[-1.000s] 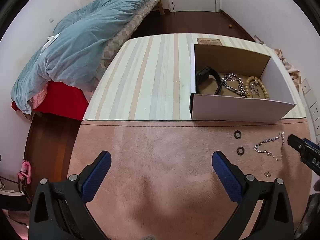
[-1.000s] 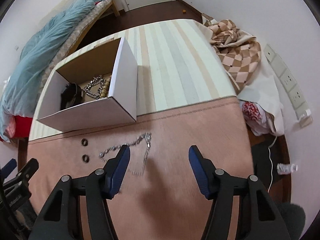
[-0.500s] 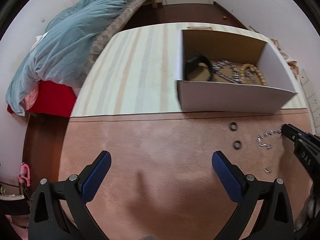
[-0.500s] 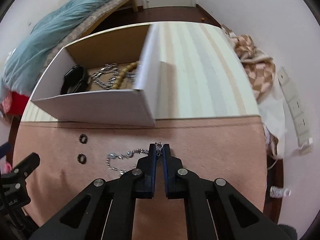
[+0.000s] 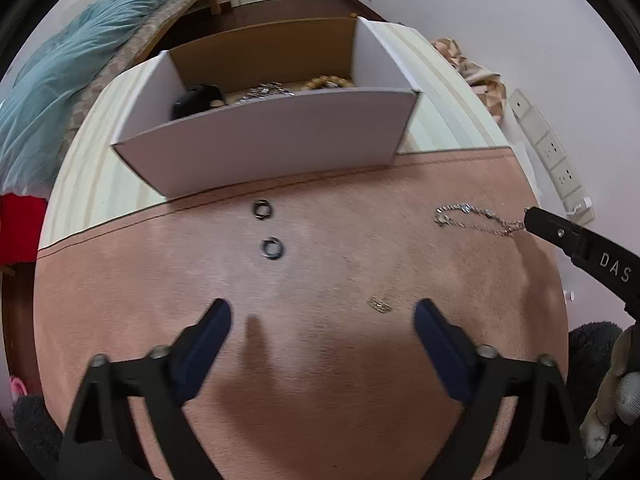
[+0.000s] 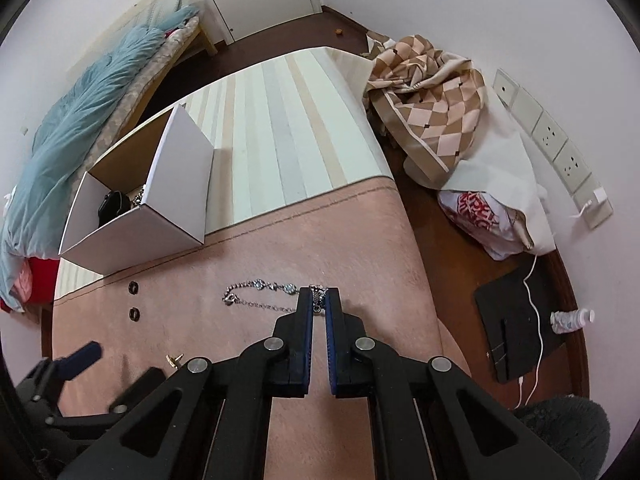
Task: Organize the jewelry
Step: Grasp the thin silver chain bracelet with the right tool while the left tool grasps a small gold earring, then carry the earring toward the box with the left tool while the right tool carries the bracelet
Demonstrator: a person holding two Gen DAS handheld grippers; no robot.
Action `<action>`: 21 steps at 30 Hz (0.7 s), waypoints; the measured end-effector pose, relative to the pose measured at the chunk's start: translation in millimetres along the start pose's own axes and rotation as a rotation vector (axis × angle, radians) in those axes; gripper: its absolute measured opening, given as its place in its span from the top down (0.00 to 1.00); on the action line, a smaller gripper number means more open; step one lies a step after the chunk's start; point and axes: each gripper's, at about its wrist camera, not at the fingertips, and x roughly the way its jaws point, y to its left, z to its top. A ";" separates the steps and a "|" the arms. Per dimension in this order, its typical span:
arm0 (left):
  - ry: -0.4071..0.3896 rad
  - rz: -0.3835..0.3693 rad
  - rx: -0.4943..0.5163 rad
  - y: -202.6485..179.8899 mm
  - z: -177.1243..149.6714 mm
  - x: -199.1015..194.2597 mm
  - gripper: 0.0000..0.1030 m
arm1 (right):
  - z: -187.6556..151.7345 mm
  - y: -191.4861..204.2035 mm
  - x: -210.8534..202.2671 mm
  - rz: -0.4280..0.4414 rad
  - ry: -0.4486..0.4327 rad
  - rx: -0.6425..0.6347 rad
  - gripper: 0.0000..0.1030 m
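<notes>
Between the pinched blue pads of the right gripper (image 6: 319,300) hangs one end of a thin silver chain (image 6: 260,294), its links trailing left across the pink mat (image 6: 360,248). Only the left wrist view shows the left gripper (image 5: 322,322) with its jaws closing on nothing, near a small gold earring (image 5: 380,305), and beads inside the white box (image 5: 280,136).

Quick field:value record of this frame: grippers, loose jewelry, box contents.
right gripper: shut on silver chain, pinching one end; rest trails on the pink cloth
left gripper: jaws closing, nothing between them
loose on cloth: two dark rings; small gold earring
white box: open top; black band, silver chain piece, wooden beads inside
</notes>
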 end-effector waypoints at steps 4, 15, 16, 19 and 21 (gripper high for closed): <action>-0.009 0.016 0.030 -5.4 -0.4 3.8 0.38 | -3.2 -0.4 0.1 0.006 0.000 0.005 0.94; -0.030 0.001 0.068 -12.6 2.8 12.2 0.80 | 0.2 1.5 2.9 0.005 0.003 0.015 0.94; -0.033 -0.004 0.071 -12.8 2.3 11.7 0.88 | 0.4 1.7 2.9 0.005 0.002 0.015 0.94; -0.039 -0.012 0.079 -15.0 2.4 11.0 0.91 | 1.0 2.5 1.2 0.005 -0.002 0.015 0.94; -0.050 -0.019 0.080 -13.7 1.5 8.8 0.91 | 1.9 4.2 -1.6 0.008 -0.007 0.010 0.94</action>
